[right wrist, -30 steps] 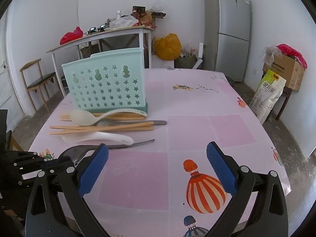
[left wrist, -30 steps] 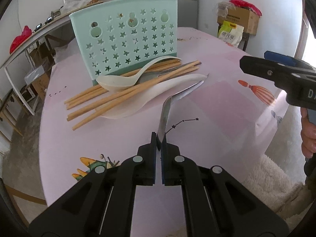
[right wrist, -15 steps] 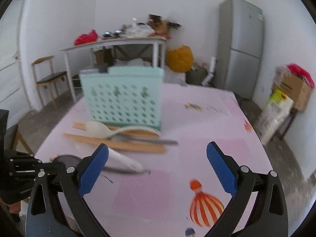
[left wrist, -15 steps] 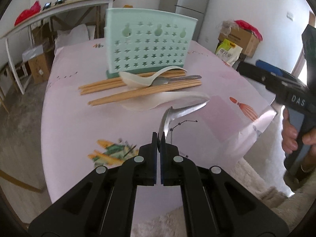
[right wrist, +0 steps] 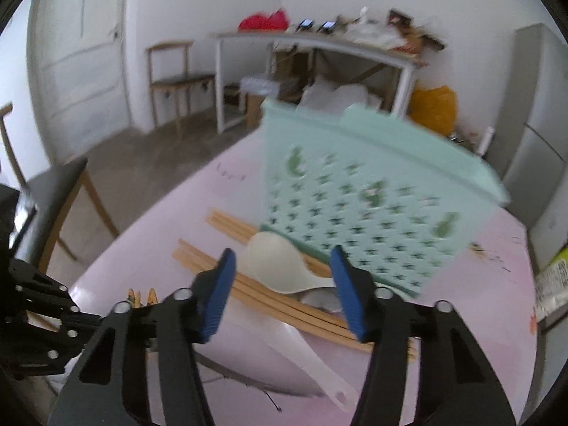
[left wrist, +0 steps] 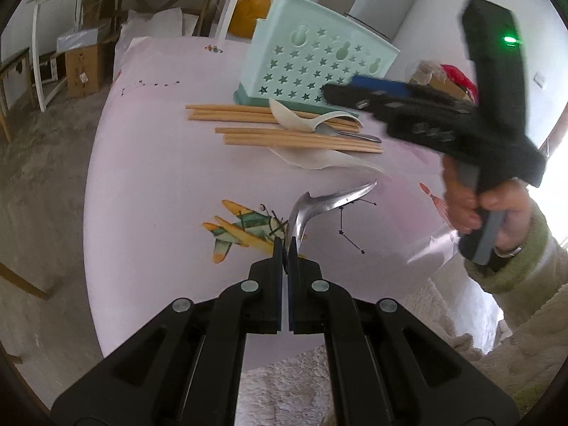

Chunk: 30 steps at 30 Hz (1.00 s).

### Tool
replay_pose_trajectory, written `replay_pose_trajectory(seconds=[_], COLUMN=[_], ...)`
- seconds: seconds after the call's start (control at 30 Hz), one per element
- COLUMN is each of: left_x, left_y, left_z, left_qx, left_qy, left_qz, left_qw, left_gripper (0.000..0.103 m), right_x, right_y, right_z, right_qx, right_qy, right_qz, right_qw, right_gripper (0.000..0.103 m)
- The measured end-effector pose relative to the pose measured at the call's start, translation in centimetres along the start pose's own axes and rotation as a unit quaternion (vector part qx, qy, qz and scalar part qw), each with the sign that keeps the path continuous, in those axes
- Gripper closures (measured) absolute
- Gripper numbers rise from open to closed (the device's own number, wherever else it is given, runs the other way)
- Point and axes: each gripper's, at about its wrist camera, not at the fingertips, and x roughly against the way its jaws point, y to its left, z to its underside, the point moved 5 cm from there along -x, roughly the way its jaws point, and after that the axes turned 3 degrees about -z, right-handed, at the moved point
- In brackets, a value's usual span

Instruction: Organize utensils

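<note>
Left hand-held gripper (left wrist: 285, 248): clenched on the bowl end of a metal spoon (left wrist: 328, 202), handle sticking out over the bench (left wrist: 149, 163).
Chopsticks (left wrist: 284, 131): lay loose on the bench in front of the holder, ends uneven.
Pale spoon (left wrist: 301, 120): rested across the chopsticks, touching them.
White scoop (left wrist: 330, 159): lay just beside the pile, on the near side.
Mint holder (left wrist: 319, 60): stood upright behind the pile; no utensil could be seen in it.
Right hand-held gripper (right wrist: 282, 284): jaws had just been closing, pads not yet pressing, the pale spoon between them in the blurred view.
Risk: the thin spoon could twist or slip from the left grip because it is pinched at the curved bowl.
Risk: the right jaws could nudge the chopsticks and roll them, since the spoon sits on top.
</note>
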Motion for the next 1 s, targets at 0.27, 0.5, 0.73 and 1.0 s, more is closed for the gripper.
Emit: replay_pose_trajectory(seconds=[0.27, 0.5, 0.73, 1.0], left_x=[-0.1, -0.1, 1.1, 3.9], left_y=[0.5, 0.9, 0.7, -0.6], left_z=[0.0, 0.0, -0.2, -1.4], left_qx=[0.011, 0.018, 0.017, 0.003], left_qy=[0.000, -0.005, -0.024, -0.068], left_qz=[0.019, 0.023, 0.020, 0.019], left_qw=[0.9998, 0.9996, 0.9994, 0.9975], left_gripper=[0.102, 0.102, 0.102, 0.102], right_x=[-3.9, -5.9, -4.2, 2.3], right_y=[1.8, 1.6, 1.4, -0.7], right_z=[0.1, 0.6, -0.3, -2.0], right_qx=[0.040, 0.053, 0.058, 0.024], right_qy=[0.049, 0.080, 0.042, -0.034], right_qz=[-0.009, 0.001, 0.010, 0.012], right_qw=[0.998, 0.995, 0.997, 0.999], right_gripper=[0.075, 0.093, 0.097, 0.098])
